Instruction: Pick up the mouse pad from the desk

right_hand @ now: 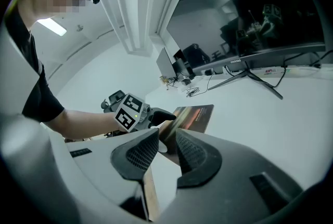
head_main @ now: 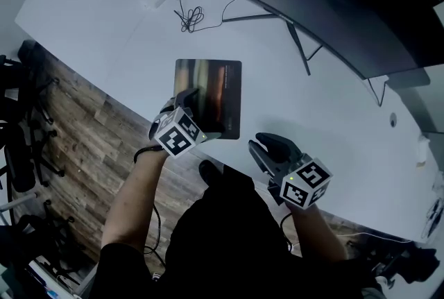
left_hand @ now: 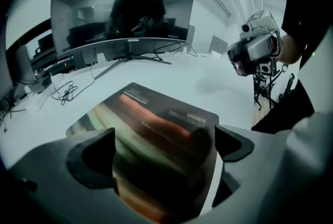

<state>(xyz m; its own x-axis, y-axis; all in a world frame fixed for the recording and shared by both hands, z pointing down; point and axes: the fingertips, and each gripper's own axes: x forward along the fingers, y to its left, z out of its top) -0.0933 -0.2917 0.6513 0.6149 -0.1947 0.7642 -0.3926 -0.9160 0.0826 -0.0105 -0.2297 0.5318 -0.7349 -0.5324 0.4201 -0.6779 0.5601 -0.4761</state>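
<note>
i see my left gripper (head_main: 186, 98) with its jaws spread wide and gripping nothing, set over the near left part of the mouse pad (head_main: 216, 86), which lies flat on the white desk (head_main: 319, 110).

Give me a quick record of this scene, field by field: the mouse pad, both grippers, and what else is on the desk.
mouse pad: lies on the white desk, near its front edge
left gripper: jaws wide apart over the pad's near end, not gripping
right gripper: beside the pad, narrow gap, empty
also on desk: curved monitor, cables
</note>
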